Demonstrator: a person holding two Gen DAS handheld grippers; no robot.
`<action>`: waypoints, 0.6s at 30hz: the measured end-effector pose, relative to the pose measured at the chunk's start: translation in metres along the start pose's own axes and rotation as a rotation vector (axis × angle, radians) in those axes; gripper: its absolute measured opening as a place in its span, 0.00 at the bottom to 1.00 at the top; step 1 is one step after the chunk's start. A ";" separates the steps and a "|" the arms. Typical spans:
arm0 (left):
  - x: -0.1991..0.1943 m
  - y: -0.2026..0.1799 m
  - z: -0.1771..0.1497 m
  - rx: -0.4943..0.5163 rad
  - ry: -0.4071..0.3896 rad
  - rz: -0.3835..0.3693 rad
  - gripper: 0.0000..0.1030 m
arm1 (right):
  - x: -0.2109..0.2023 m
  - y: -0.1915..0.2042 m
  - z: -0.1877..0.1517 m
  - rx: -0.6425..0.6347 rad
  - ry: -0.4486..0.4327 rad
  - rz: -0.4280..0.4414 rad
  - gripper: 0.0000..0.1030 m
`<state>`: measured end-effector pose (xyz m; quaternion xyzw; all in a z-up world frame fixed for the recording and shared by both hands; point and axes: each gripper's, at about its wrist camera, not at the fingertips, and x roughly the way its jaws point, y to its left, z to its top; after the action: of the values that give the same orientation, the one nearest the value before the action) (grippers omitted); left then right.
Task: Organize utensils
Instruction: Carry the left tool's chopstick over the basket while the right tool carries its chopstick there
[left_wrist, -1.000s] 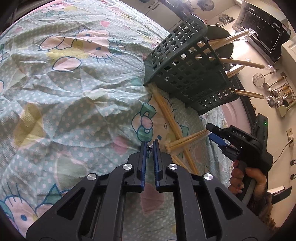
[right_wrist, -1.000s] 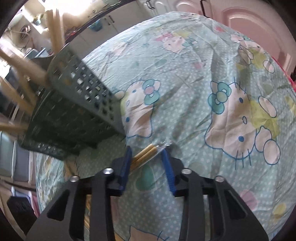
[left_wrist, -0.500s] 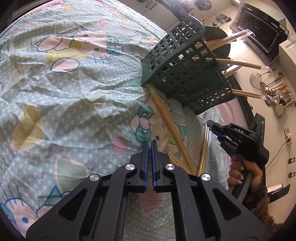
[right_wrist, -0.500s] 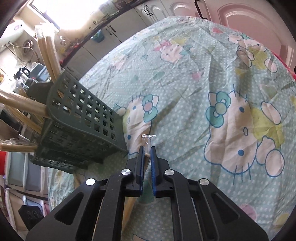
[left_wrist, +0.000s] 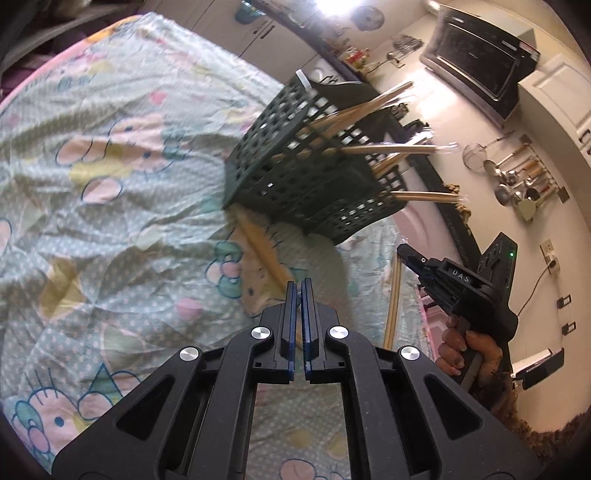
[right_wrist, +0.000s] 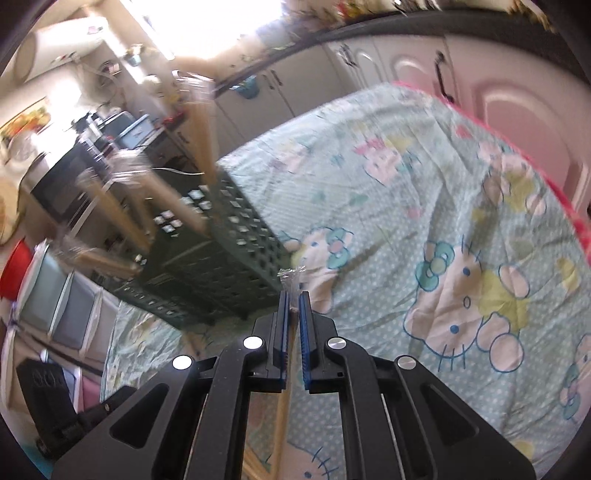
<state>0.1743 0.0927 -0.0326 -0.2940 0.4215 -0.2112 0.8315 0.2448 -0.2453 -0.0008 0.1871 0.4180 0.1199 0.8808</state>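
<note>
Wooden chopsticks in a clear wrapper (right_wrist: 291, 295) sit pinched in my right gripper (right_wrist: 293, 306); my left gripper (left_wrist: 299, 291) is closed tight, seemingly on a wrapper scrap. One more pair (left_wrist: 262, 247) lies on the cartoon-print cloth (left_wrist: 110, 192) beside the green lattice basket (left_wrist: 295, 173). Next, I judge, I tip my pair into that basket among the others.

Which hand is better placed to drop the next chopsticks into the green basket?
The right. The right claw is shut on a wrapped pair of chopsticks, facing the green basket. The left claw is shut with no chopsticks visibly between its pads.
</note>
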 end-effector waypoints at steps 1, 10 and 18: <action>-0.002 -0.004 0.001 0.012 -0.006 -0.001 0.01 | -0.004 0.005 -0.001 -0.020 -0.006 0.005 0.06; -0.020 -0.033 0.011 0.082 -0.059 -0.028 0.00 | -0.037 0.043 -0.002 -0.151 -0.066 0.069 0.06; -0.039 -0.061 0.020 0.148 -0.105 -0.059 0.00 | -0.062 0.071 0.000 -0.255 -0.125 0.098 0.06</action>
<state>0.1630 0.0772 0.0395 -0.2547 0.3516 -0.2503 0.8654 0.2018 -0.2037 0.0727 0.1009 0.3340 0.2032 0.9149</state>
